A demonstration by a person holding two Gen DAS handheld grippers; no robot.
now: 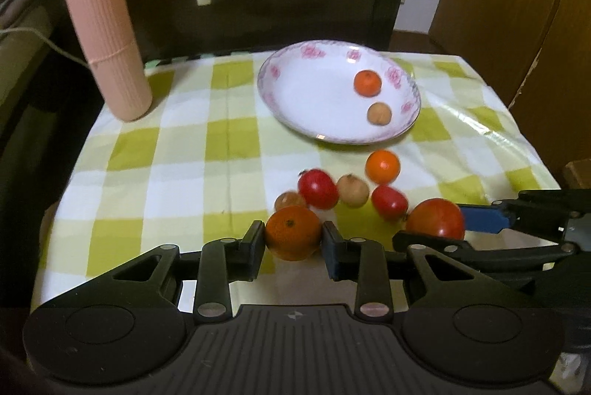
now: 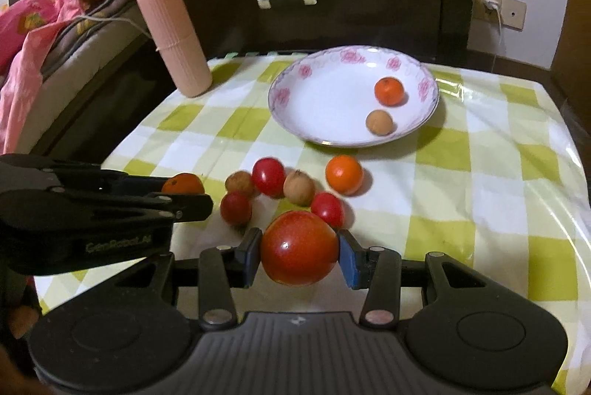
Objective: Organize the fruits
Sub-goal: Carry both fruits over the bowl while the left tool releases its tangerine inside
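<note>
While my left gripper clamps an orange, my right gripper grips a big red tomato. Just beyond, small fruits cluster on the checked cloth; farther off, the flowered plate holds two.

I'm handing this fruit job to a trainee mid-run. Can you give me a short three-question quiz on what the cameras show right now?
1. Count: how many fruits lie in the plate?
2. True or false: the right hand-held gripper is shut on a large red tomato.
3. Choose: the left hand-held gripper holds (A) an orange, (B) a small red tomato, (C) nothing.

Key
1. Two: a small orange and a brown fruit.
2. True; both pads press its sides.
3. A.
</note>
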